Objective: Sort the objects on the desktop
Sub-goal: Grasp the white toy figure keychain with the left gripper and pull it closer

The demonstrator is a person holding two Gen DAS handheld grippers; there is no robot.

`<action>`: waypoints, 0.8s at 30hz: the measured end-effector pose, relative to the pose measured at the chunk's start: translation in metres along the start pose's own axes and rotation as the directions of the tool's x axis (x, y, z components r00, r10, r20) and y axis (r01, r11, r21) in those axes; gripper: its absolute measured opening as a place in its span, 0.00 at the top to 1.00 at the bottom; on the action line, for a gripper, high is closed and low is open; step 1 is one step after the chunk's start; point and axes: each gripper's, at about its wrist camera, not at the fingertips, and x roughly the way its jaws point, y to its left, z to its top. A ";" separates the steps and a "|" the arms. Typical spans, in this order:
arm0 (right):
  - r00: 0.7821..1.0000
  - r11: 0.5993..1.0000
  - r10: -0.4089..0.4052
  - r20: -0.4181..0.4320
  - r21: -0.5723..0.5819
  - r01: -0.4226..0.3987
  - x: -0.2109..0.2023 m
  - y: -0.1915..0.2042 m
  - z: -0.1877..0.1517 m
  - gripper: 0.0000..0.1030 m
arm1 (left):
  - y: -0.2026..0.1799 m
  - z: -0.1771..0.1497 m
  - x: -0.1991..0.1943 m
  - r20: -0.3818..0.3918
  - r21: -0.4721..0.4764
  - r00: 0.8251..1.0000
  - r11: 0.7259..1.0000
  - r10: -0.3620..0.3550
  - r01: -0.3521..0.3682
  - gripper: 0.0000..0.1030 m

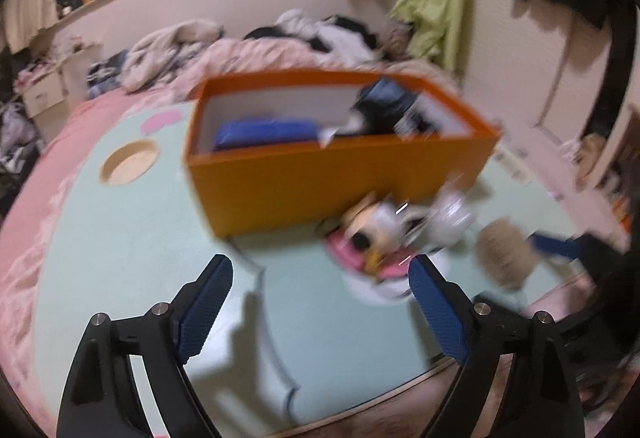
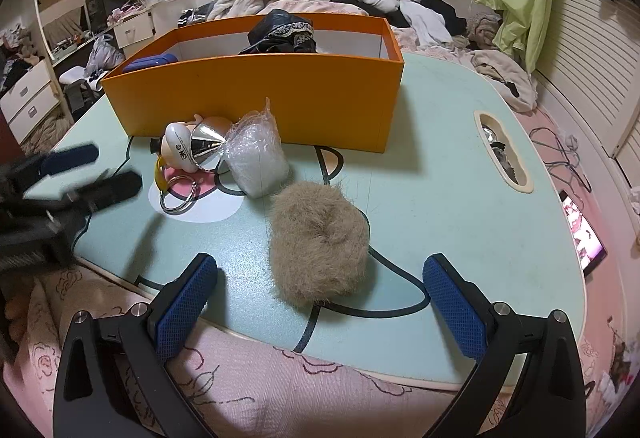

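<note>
Your right gripper [image 2: 320, 282]: jaws spread, empty, one fur ball [image 2: 320, 242] just ahead.
Your left gripper [image 1: 320, 278]: jaws apart, nothing between.
Loose on table [image 2: 460, 166]: one fur ball, one bubble-wrap bundle [image 2: 256, 158], one figure keychain [image 2: 188, 150].
Orange box [image 2: 256, 94]: one, behind them; holds one blue case [image 2: 150, 62], one black bag [image 2: 280, 32].

Bare table [image 2: 440, 166] lies open right of the fur ball [image 2: 319, 243], up to the slot [image 2: 505, 154]. The orange box [image 2: 256, 98] walls off the far side. Just before it the toy [image 2: 181, 147], ring [image 2: 178, 192] and plastic bag [image 2: 256, 158] crowd together; left gripper [image 2: 108, 170] hangs beside them, jaws apart
</note>
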 end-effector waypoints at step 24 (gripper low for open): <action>1.000 1.000 0.000 0.001 0.000 0.000 0.000 0.000 0.000 0.01 | 0.015 -0.030 -0.018 -0.001 -0.083 0.993 0.989 -0.122 0.121 0.41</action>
